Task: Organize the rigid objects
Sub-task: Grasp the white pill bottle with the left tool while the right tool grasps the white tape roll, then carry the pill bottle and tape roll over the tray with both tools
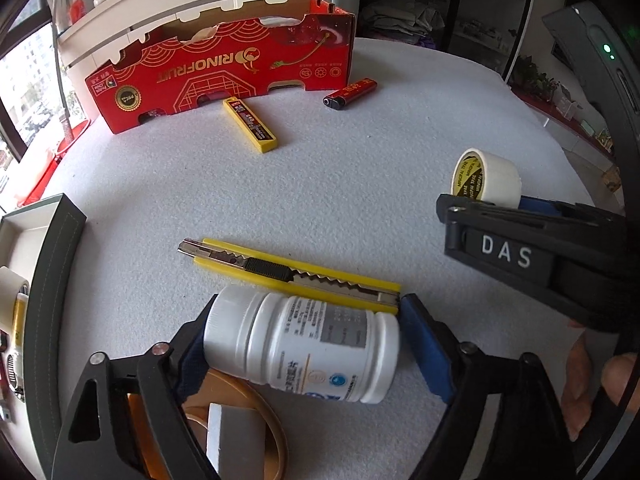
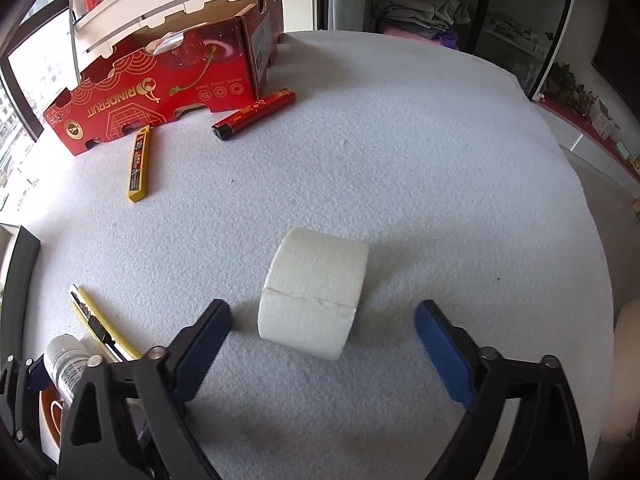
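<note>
My left gripper (image 1: 304, 344) is shut on a white pill bottle (image 1: 300, 340), which lies sideways between the blue pads just above the table. A yellow utility knife (image 1: 288, 272) lies right behind it. My right gripper (image 2: 320, 344) is open, its pads either side of a white tape roll (image 2: 316, 300) that stands on the table, not touching it. The roll (image 1: 486, 176) and the right gripper's body show at the right of the left wrist view. The bottle (image 2: 66, 364) and the knife (image 2: 102, 326) show at the lower left of the right wrist view.
A red cardboard box (image 1: 224, 72) stands at the back left. A yellow blade case (image 1: 250, 124) and a red lighter (image 1: 350, 94) lie before it. A dark-rimmed tray (image 1: 48, 264) with tape rolls is at left. A brown tape ring (image 1: 240, 420) lies under the left gripper.
</note>
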`<state>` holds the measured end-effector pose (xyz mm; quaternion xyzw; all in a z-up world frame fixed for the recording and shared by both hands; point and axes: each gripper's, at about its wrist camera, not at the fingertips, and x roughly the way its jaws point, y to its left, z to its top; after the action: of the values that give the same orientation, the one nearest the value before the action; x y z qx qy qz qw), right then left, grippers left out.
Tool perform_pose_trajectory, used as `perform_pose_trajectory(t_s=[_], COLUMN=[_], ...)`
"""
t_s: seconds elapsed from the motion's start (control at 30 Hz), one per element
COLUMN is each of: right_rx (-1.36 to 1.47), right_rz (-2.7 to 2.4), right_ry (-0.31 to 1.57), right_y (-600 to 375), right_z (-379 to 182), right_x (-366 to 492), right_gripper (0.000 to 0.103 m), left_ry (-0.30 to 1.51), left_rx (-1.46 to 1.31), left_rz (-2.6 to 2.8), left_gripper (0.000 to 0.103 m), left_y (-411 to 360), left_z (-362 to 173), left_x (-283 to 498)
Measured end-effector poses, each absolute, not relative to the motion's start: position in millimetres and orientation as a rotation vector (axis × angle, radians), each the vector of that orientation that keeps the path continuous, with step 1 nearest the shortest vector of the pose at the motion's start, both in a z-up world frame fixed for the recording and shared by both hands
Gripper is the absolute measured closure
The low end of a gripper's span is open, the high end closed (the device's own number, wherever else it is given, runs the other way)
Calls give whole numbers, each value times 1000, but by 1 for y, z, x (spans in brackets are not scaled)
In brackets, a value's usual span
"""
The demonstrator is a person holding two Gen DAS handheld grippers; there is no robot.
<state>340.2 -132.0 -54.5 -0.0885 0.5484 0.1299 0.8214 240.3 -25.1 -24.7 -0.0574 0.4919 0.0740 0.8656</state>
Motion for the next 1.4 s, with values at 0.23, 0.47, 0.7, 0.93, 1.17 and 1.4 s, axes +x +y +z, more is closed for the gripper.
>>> perform_pose_trajectory(t_s=[0.23,0.47,0.7,0.93,1.17,1.4], right_rx=[-90,-37,-16,-30,-61,-114], right_rz=[285,330,358,384,421,470], right_ry=[1183,1142,1124,1124,1132,1128], right_y=[-156,-174,-185,-182,-161,-132], right_z=[-41,-9,14,28,32,38], right_x=[335,301,254,210,173,147], right_gripper=[72,72,72,72,72,72], left_ry=[1027,942,875,810,783,763], left_rx=[-176,-155,-156,-187,-204,-245], left_rz=[130,88,52,85,126,181], left_gripper=[27,27,27,27,27,27], left_y=[-22,-39,-53,-43,-26,1], left_z=[-17,14,41,60,62,62], left_x=[224,197,151,98,55,26])
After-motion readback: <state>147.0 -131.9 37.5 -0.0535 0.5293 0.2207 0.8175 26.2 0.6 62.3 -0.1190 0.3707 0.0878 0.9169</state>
